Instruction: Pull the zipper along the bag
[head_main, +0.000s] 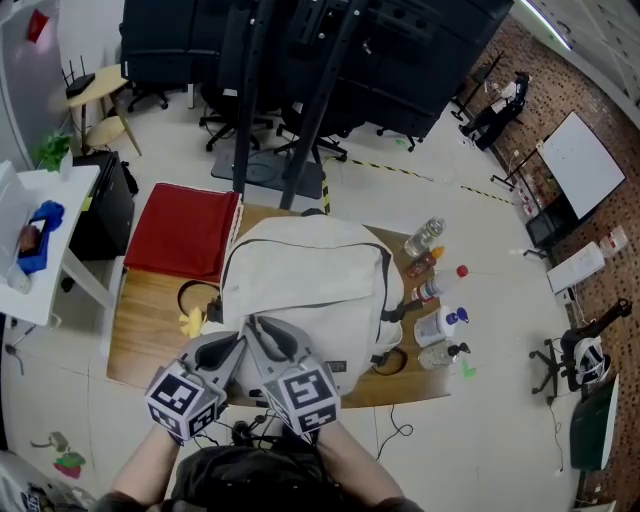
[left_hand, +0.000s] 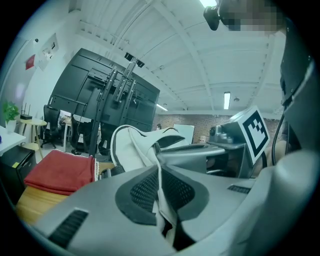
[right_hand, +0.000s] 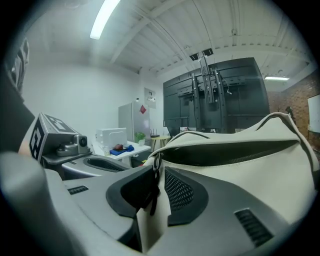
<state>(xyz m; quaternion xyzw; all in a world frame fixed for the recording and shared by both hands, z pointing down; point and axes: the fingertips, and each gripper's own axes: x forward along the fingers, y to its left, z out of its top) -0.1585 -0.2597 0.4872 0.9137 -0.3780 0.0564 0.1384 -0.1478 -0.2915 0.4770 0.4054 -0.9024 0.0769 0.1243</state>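
- Bag (head_main: 305, 280): a white backpack lying at the centre of the head view on the wooden counter (head_main: 150, 320). Both claws meet at its near edge, lower centre of the frame.
- Left claw (left_hand: 160, 175): jaws together, clamped on a fold of the bag's white fabric at the centre of the left gripper view. Risk: the fold looks thin and slack, so it may slide out from between the pads once pulled against, and the bag would lose its anchor.
- Right claw (right_hand: 157, 182): jaws slightly apart, with the dark zipper pull (right_hand: 153, 192) hanging between them against one pad, not visibly pinched. Risk: a pull begun before the pads close would slip off the tab.
- Zipper opening (right_hand: 235, 152): gapes across the right of the right gripper view. Risk: loose fabric may bunch ahead of the slider and jam it.
- Bottles (head_main: 440, 300): stand just beside the bag, right of centre in the head view. Risk: a dragged bag could knock them over.
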